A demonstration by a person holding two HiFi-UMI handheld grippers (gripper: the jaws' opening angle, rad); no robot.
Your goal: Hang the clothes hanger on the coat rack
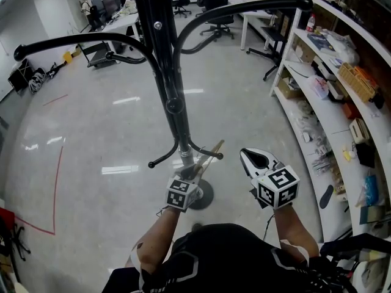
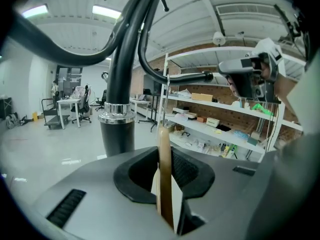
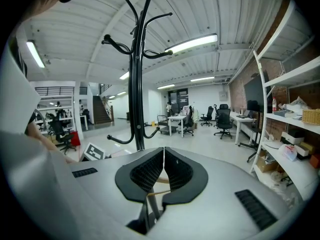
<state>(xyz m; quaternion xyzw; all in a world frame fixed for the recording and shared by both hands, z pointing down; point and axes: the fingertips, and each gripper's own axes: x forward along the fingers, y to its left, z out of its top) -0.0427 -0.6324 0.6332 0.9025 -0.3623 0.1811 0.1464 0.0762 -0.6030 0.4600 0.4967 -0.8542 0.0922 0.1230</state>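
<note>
A black coat rack (image 1: 174, 96) with curved arms stands right in front of me; its pole (image 2: 119, 84) fills the left gripper view and shows further off in the right gripper view (image 3: 135, 94). My left gripper (image 1: 197, 171) is shut on a wooden clothes hanger (image 1: 211, 152), low by the pole near a short lower hook. The hanger's wood (image 2: 165, 174) stands upright between the jaws of the left gripper (image 2: 165, 156). My right gripper (image 1: 252, 159) hovers to the right of the hanger, apart from it. The right gripper (image 3: 163, 156) has its jaws closed together, holding nothing.
The rack's round base (image 1: 206, 195) rests on the shiny floor just ahead of my feet. White shelving (image 1: 330, 108) loaded with small items runs along the right. Desks and office chairs (image 1: 217, 5) stand at the back.
</note>
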